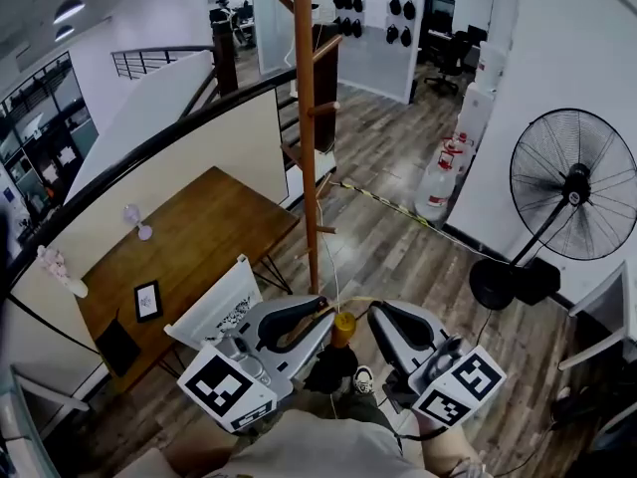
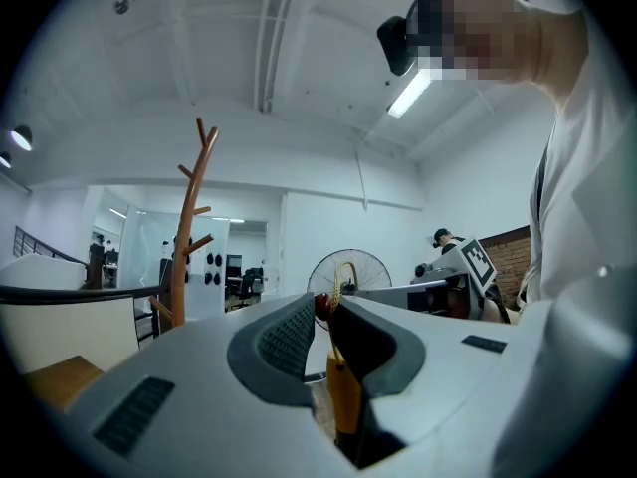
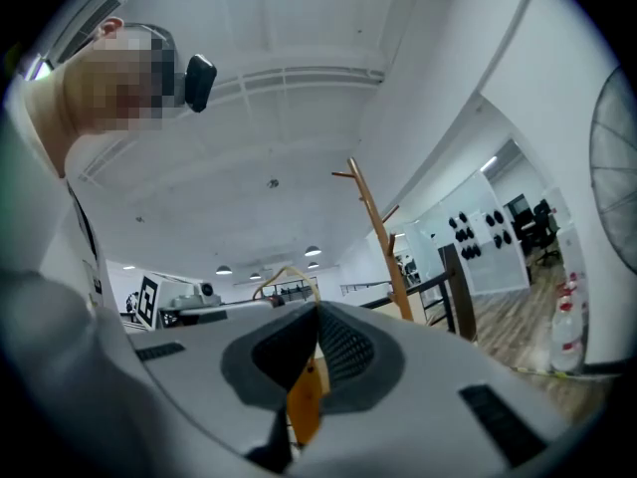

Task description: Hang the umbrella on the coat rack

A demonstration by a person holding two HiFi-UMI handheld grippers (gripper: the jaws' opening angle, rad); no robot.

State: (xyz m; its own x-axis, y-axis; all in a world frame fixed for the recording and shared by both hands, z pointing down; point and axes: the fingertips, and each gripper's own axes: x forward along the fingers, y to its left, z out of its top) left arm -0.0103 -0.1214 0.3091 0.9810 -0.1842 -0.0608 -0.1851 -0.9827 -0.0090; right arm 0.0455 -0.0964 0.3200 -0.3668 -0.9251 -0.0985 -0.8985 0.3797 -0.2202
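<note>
Clamping left tongs (image 1: pixel 320 317) and right tongs (image 1: pixel 380 319) on the umbrella (image 1: pixel 343 327), probably steadying it for the 12 o'clock coat rack (image 1: pixel 307 118).

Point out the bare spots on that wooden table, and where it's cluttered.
Bare: the table's far half toward the coat rack, beyond the small pale ornament. Crowded: the near end, around the picture frame and black item.

Bright, even white light from a ceiling strip lamp (image 2: pixel 411 93) and round downlights (image 3: pixel 313 252) fills the office with little shadow, while fisheye bending and black corners ring the 2 tool views, where the close left tool (image 2: pixel 324 309) and orange umbrella (image 2: pixel 344 396) blur.
</note>
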